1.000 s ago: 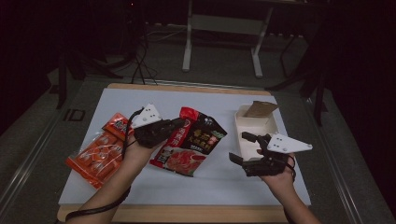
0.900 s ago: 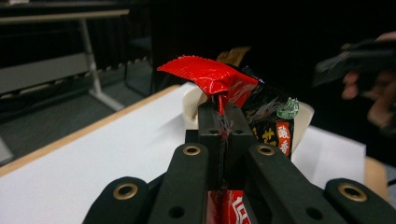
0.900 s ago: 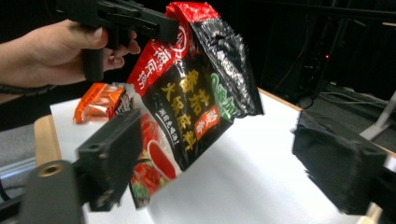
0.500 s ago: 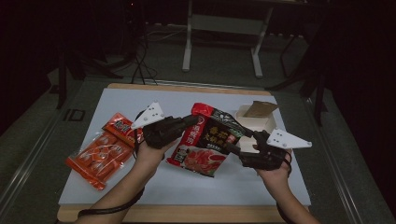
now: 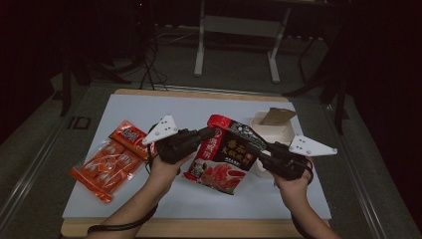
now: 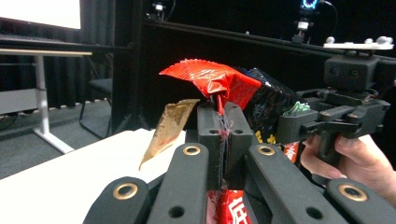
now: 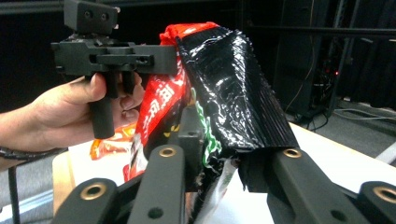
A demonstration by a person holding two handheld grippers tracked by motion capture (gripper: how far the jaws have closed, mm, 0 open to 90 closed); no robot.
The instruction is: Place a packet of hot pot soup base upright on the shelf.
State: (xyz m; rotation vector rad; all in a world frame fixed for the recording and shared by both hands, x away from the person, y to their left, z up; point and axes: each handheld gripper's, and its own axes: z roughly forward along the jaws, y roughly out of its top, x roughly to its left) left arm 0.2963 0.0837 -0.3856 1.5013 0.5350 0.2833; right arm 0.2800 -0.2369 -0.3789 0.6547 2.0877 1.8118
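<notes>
Behind the red-and-black pouch [image 5: 225, 155] stands a white box [image 5: 278, 130], flap raised, contents hidden. The left gripper [image 5: 208, 133] pinches the pouch's red edge, jaws fully closed; the right gripper [image 5: 255, 149] has just been closing, its jaws narrowly apart with the pouch's black edge between them.

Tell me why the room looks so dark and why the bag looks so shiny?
High view: the light falls on the white table top, while the floor and room behind stay nearly black and grainy. Right gripper view: the crinkled red and black foil snack bag throws back white glare streaks. Left gripper view: the nearby black claw looks soft and blurry.
</notes>
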